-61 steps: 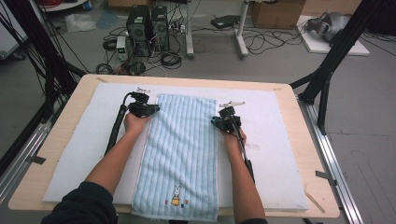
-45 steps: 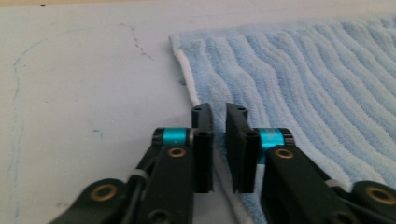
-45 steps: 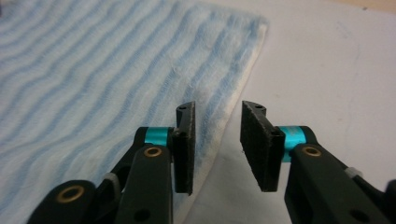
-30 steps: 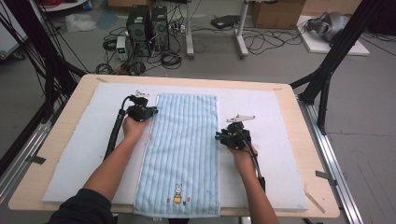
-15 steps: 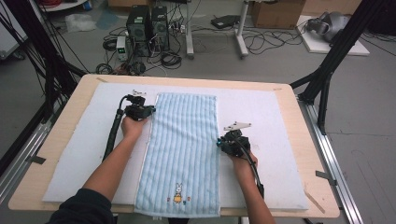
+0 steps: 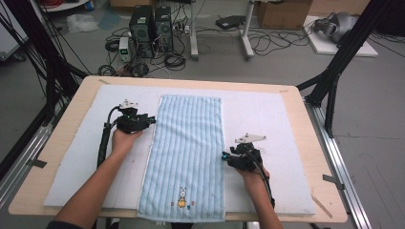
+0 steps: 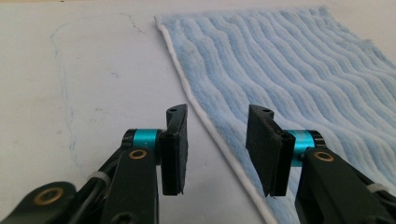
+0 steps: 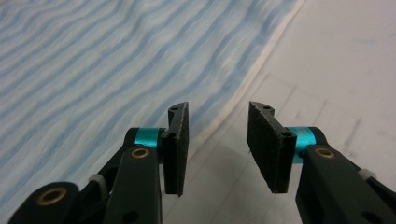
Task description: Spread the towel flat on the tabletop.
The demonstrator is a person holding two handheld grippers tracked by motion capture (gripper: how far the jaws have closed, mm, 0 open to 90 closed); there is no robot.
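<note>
A light blue striped towel (image 6: 187, 157) lies flat, folded into a long strip, down the middle of the high view, its near end with a small embroidered rabbit (image 6: 181, 197) hanging just over the table's front edge. The left gripper (image 6: 149, 120) sits at the towel's left hem in the centre-left of the frame; its jaws have just been opening and stand apart, the white hem (image 7: 219, 135) running on the mat between them, untouched by the pads. The right gripper (image 6: 224, 158) is at the towel's right hem, lower right of centre; its jaws too have just been opening and are released, with the towel's edge (image 8: 243, 98) lying ahead of them and nothing gripped. Nothing lies between either gripper and the cloth. The towel rests on a white mat (image 6: 267, 119) bearing faint blue marks, which covers most of a pale wooden table (image 6: 310, 143). Beyond the table, at the top of the frame, the grey floor (image 6: 286, 67) holds two black computer towers (image 6: 152, 26), tangled cables (image 6: 267, 40) and cardboard boxes (image 6: 282, 12), with black frame struts (image 6: 344, 52) slanting at both sides.
</note>
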